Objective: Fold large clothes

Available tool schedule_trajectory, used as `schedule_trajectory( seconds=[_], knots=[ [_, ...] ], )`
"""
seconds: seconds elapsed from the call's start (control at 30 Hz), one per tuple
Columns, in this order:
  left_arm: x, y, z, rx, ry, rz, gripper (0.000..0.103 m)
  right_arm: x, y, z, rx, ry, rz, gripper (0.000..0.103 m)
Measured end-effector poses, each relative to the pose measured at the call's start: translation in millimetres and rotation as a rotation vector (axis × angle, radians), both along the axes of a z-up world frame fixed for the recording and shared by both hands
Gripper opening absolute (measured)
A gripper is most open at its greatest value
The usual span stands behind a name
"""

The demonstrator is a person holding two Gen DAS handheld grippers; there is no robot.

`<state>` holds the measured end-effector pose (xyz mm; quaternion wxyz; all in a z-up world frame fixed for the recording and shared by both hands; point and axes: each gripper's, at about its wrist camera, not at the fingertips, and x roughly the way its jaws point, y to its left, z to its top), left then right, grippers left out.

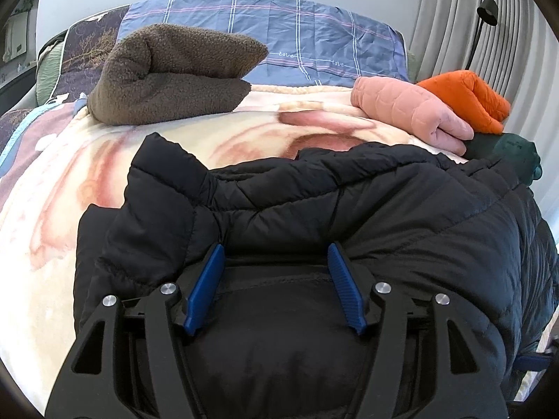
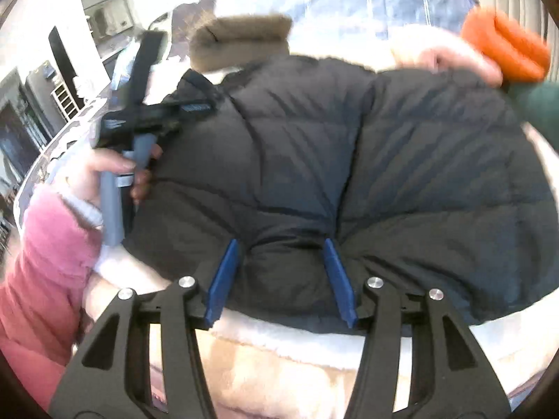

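A: Where's the black puffer jacket (image 1: 349, 216)?

B: Spread on the bed's cream blanket (image 1: 52, 192). The left hand-held gripper (image 1: 276, 255) stands wide over its near edge; the right hand-held gripper (image 2: 281, 249), also wide, presses its blue fingers (image 2: 225, 276) around a bulge of the hem.

A: Anything beyond?

B: Ahead-left, a folded brown fleece (image 1: 171, 73). Ahead-right, pink quilted (image 1: 408, 111) and orange (image 1: 468, 97) bundles touch, a dark green garment (image 1: 506, 150) beside them. The right view is blurred.

Black puffer jacket (image 1: 349, 216), bunched, on bed
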<state>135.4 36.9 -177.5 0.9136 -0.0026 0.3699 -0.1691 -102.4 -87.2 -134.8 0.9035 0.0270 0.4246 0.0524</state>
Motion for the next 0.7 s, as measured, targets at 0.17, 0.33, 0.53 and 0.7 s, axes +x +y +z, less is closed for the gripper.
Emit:
schedule_trajectory(
  seconds=[0.17, 0.33, 0.53, 0.7],
  knots=[
    [-1, 6, 7, -0.002, 0.005, 0.011, 0.064, 6, -4, -17, 0.003, 0.054, -0.022, 0.059],
    [-23, 72, 42, -0.154, -0.062, 0.117, 0.072, -9, 9, 18, -0.096, -0.101, 0.048, 0.061],
    [-28, 151, 38, -0.284, 0.031, 0.214, 0.072, -12, 57, 18, -0.187, -0.16, 0.24, 0.066],
    [-29, 152, 22, -0.305, 0.105, 0.12, 0.072, -6, 101, 13, -0.258, -0.202, 0.375, 0.068]
  ],
)
